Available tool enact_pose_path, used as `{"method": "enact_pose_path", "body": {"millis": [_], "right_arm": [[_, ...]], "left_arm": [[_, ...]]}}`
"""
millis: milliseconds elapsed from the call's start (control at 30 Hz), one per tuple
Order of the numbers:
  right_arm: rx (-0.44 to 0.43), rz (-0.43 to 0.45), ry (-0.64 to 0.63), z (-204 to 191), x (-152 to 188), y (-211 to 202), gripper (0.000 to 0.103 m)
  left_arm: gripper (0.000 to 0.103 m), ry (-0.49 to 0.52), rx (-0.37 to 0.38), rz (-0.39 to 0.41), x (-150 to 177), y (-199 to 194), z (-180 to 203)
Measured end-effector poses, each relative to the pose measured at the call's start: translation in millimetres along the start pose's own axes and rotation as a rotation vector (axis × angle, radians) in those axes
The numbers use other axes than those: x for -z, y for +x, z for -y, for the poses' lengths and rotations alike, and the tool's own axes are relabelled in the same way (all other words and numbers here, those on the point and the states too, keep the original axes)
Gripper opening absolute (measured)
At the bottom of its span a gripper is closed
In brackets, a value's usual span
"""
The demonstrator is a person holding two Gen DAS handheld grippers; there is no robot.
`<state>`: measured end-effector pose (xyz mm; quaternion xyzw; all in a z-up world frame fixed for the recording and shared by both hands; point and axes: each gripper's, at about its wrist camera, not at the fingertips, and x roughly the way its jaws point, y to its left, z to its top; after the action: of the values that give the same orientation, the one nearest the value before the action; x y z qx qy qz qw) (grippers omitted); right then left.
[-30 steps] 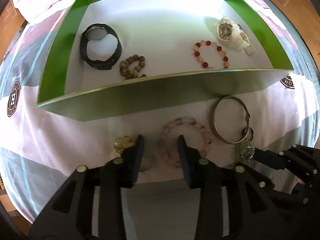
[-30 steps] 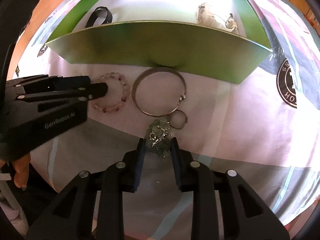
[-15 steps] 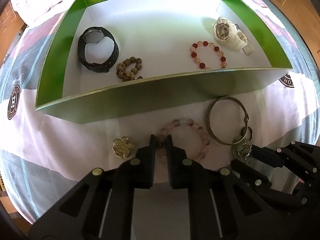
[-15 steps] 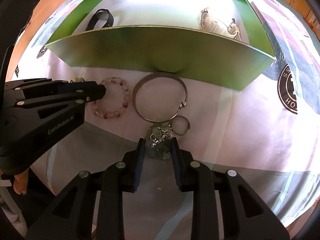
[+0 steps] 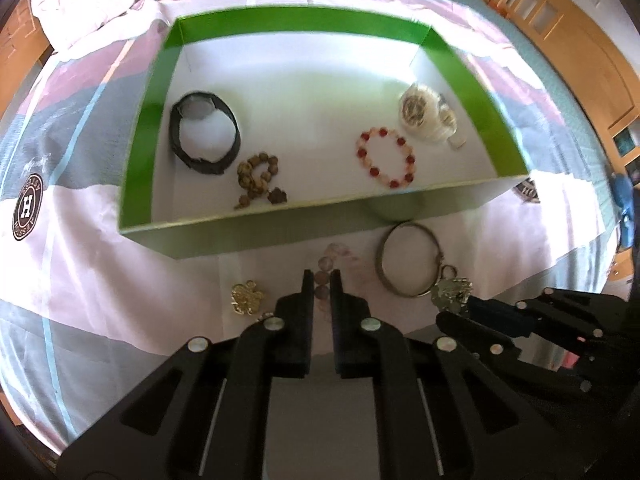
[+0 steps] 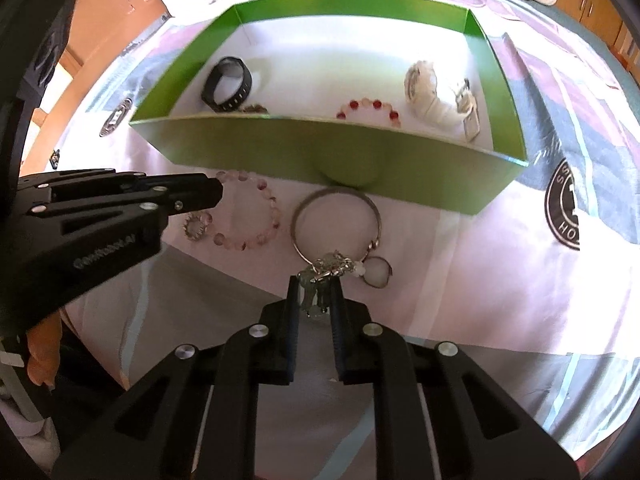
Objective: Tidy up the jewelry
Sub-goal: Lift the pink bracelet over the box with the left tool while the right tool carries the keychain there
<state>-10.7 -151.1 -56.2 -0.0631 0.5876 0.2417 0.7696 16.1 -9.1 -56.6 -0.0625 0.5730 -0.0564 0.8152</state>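
Jewelry lies partly on the bedspread and partly inside a green-walled box (image 5: 152,120). The left gripper (image 5: 321,276) has its jaws nearly together, pinched on the pink bead bracelet (image 6: 256,216), whose beads show between the pads; the rest of the loop hangs blurred just beyond the tips. The right gripper (image 6: 315,280) has just been closing, and its narrow jaws now clamp the silver charm cluster (image 6: 330,266) that links to the metal bangle (image 6: 336,224) and a small round pendant (image 6: 378,274). The bangle lies flat on the cloth just in front of the box's near wall. Left of the left gripper's fingers a gold flower brooch (image 5: 246,298) rests on the bedspread (image 5: 80,272).

Inside the box, on its white floor, a black watch (image 5: 206,136) sits at the left with a brown bead bracelet (image 5: 258,176) just beside it. At the right a red and pale bead bracelet (image 5: 386,158) lies close to a white watch (image 5: 426,118).
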Motion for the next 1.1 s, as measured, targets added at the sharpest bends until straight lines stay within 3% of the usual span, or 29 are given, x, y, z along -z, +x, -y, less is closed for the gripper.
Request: {"method": "enact_pose_path", "body": {"millis": [167, 767, 900, 1100], "right_arm": [[-0.004, 0.026, -0.006, 3, -5, -7, 0.014], [0.009, -0.003, -0.023, -6, -7, 3, 0.014], [-0.004, 0.03, -0.017, -4, -9, -5, 0.014], [-0.036, 0.175, -0.004, 0, -17, -38, 0.014]], "left_arm": [[0.008, 0.021, 0.062, 0.058, 0, -18, 4], [0.008, 0.02, 0.058, 0.049, 5, -17, -3], [0.008, 0.02, 0.073, 0.098, 4, -29, -2], [0.008, 0.016, 0.097, 0.241, 0, -61, -4]]}}
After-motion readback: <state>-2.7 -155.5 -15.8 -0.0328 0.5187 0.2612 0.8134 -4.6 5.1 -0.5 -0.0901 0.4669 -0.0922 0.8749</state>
